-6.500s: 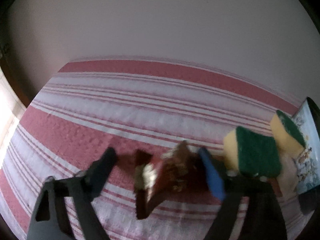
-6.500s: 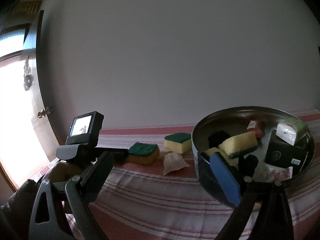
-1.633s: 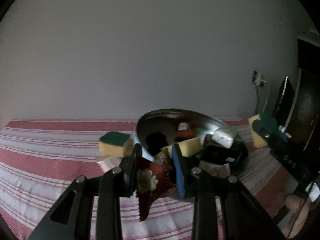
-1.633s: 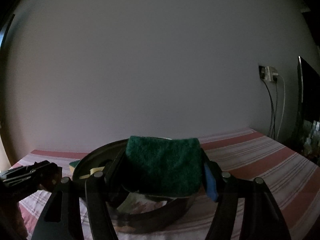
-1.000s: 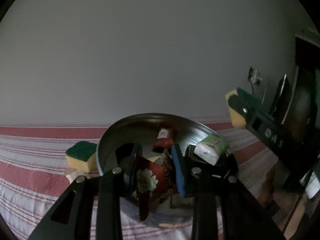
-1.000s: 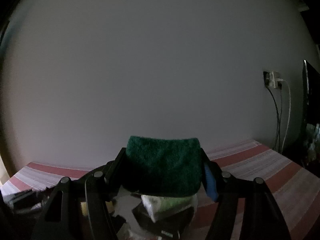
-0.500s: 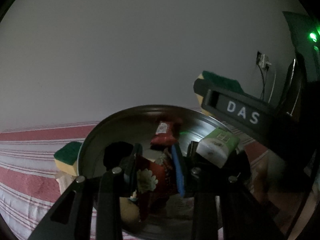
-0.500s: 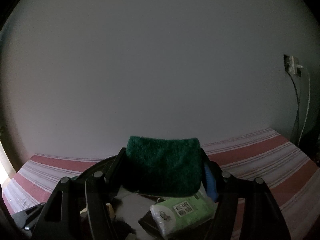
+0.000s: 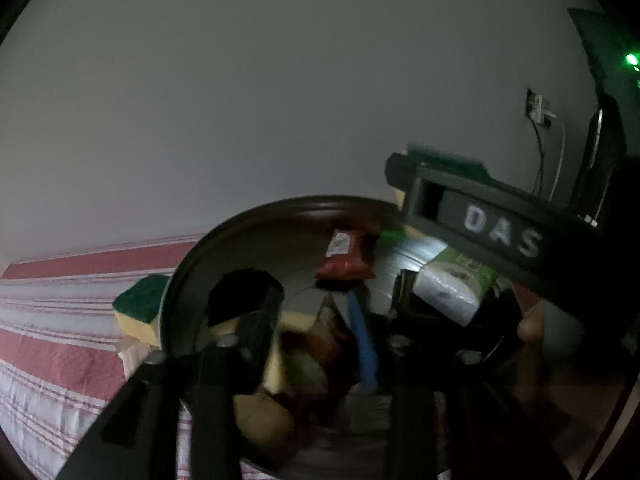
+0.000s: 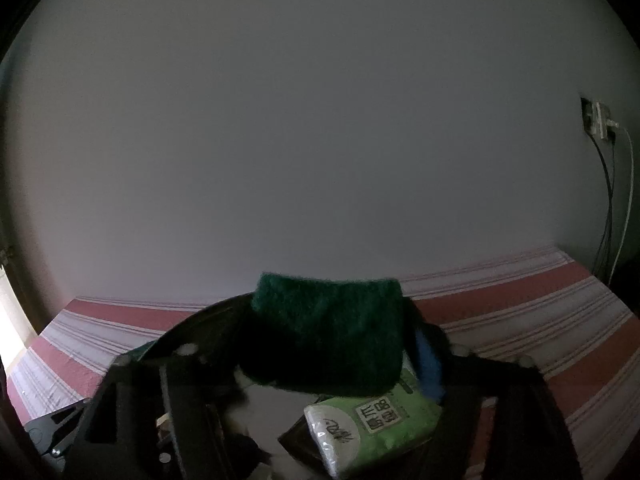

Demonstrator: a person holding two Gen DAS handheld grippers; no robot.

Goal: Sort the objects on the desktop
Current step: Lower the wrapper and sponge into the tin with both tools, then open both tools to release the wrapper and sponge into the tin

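My left gripper (image 9: 316,320) hangs over the round metal tin (image 9: 188,272), its jaws now apart; the red snack packet (image 9: 320,356) sits blurred between them, low in the tin. My right gripper (image 10: 332,344) is shut on a green-topped sponge (image 10: 328,336) above the same tin (image 10: 192,320); it shows from the side in the left wrist view (image 9: 472,216). In the tin lie a green tissue pack (image 10: 376,420), a red packet (image 9: 346,256), a yellow sponge (image 9: 276,360) and a black box.
A second green and yellow sponge (image 9: 136,308) and a small white sachet (image 9: 128,356) lie on the red-striped cloth (image 9: 60,344) left of the tin. A wall socket with cables (image 10: 600,120) is on the right wall.
The left gripper's jaws have opened and the red snack packet has dropped lower into the tin. The right gripper with the sponge has moved over the tin.
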